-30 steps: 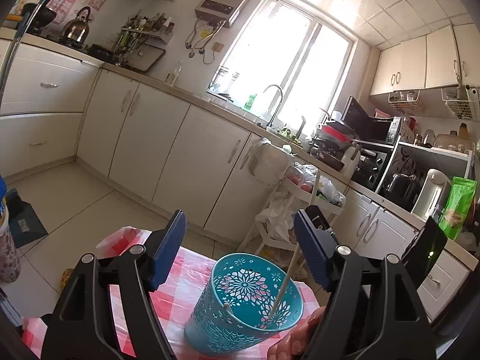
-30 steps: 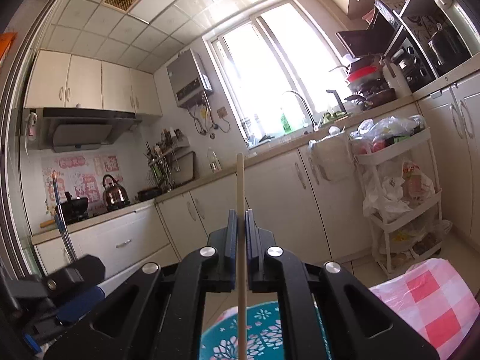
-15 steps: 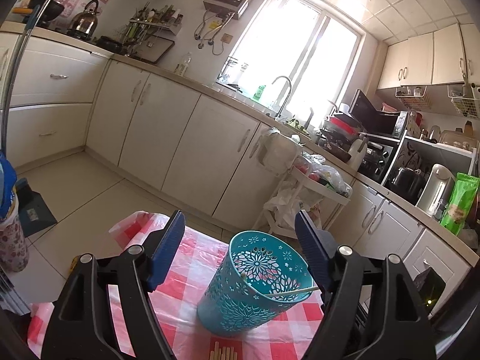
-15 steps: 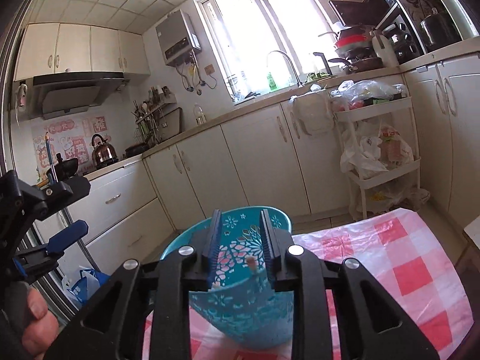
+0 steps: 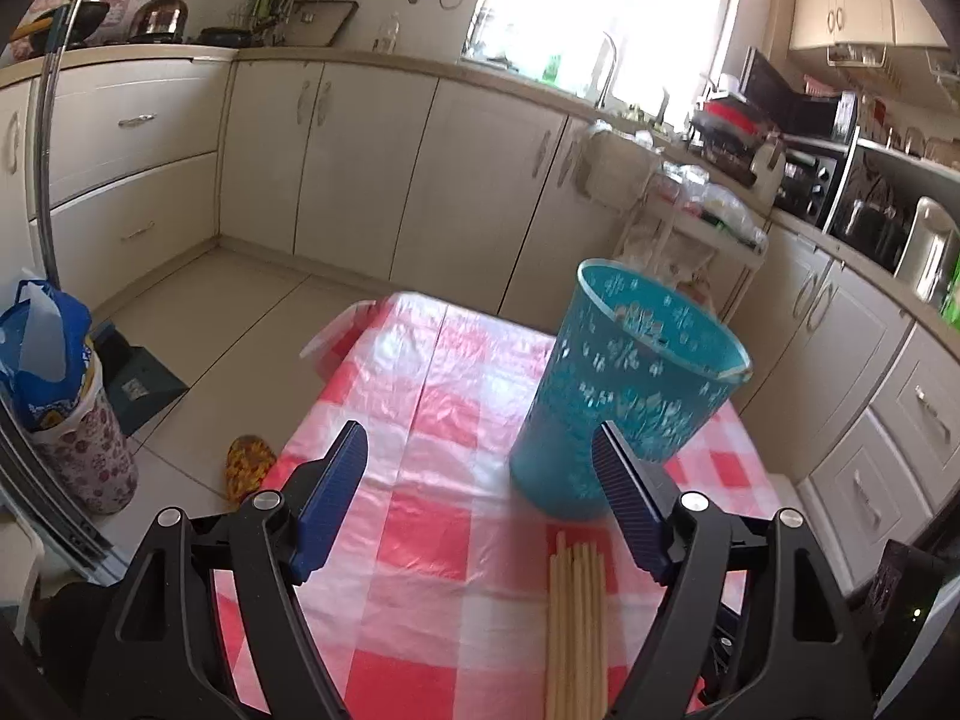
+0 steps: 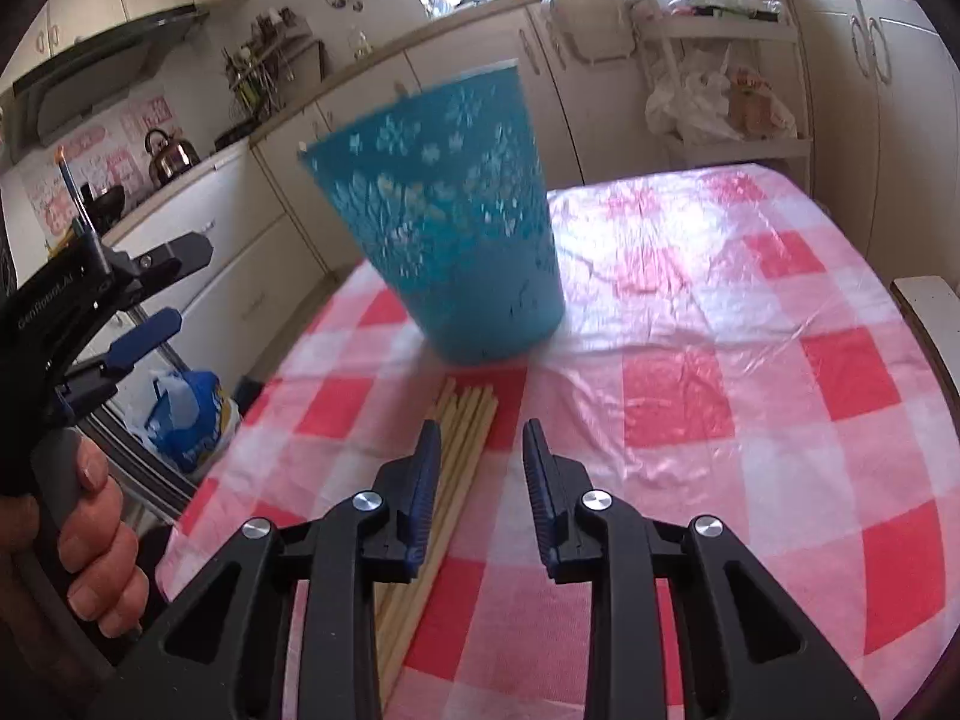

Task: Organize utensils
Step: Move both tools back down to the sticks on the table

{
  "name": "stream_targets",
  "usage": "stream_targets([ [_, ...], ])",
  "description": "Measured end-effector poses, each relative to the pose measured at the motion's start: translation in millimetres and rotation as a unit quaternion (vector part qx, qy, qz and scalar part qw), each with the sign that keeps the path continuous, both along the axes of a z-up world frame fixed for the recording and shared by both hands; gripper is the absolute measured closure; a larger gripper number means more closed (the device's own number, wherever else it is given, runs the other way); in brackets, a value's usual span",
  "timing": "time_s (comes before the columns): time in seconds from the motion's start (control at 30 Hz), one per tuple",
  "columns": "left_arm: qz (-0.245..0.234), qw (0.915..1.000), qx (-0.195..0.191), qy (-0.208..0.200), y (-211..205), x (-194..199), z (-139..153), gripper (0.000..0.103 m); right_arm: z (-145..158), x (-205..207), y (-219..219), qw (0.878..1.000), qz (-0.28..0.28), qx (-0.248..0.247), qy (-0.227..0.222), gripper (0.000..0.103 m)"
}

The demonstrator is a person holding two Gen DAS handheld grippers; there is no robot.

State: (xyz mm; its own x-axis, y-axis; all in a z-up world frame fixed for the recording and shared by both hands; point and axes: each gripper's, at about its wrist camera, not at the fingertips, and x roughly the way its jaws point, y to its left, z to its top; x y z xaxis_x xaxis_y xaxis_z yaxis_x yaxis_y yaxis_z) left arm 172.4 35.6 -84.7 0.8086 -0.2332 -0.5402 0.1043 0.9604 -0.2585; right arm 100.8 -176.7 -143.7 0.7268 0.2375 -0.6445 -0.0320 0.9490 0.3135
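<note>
Left gripper [image 5: 480, 480]: jaws spread wide, nothing held, raised above red-and-white checked tablecloth [image 5: 420, 420]. Right gripper [image 6: 480, 474]: jaws parted narrowly, nothing held. Bundle of pale wooden chopsticks [image 6: 462, 420] laid flat on cloth, just beside right gripper's left finger. Teal perforated plastic holder [image 6: 450, 228] stood upright beyond chopstick tips.

We count one teal cutout bin [image 5: 624, 396] standing on one table [image 6: 780, 312] with a red-and-white checked cloth. In front of the bin lies one bundle of wooden chopsticks [image 5: 576, 618]; about six sticks show, though we cannot separate them for an exact number. At least one more stick tip [image 5: 620, 313] peeks over the bin's rim. We see two grippers, the left gripper [image 5: 480, 492] and the right gripper [image 6: 480, 480], each with two jaws.
</note>
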Motion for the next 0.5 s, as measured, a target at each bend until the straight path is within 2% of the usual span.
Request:
stream_targets([
  [0.17,-0.025,0.9971,0.058,0.040,-11,-3,-26,0.030,-20,8,22,0.998,0.020,-0.045,0.048,0.074],
  [0.27,-0.034,0.9949,0.075,0.058,-16,-3,-37,0.030,-23,11,29,0.995,0.023,-0.075,0.064,0.074],
  [0.5,-0.070,0.9871,0.110,0.093,-33,3,-56,0.030,-23,11,31,0.990,0.027,-0.115,0.072,0.078],
])
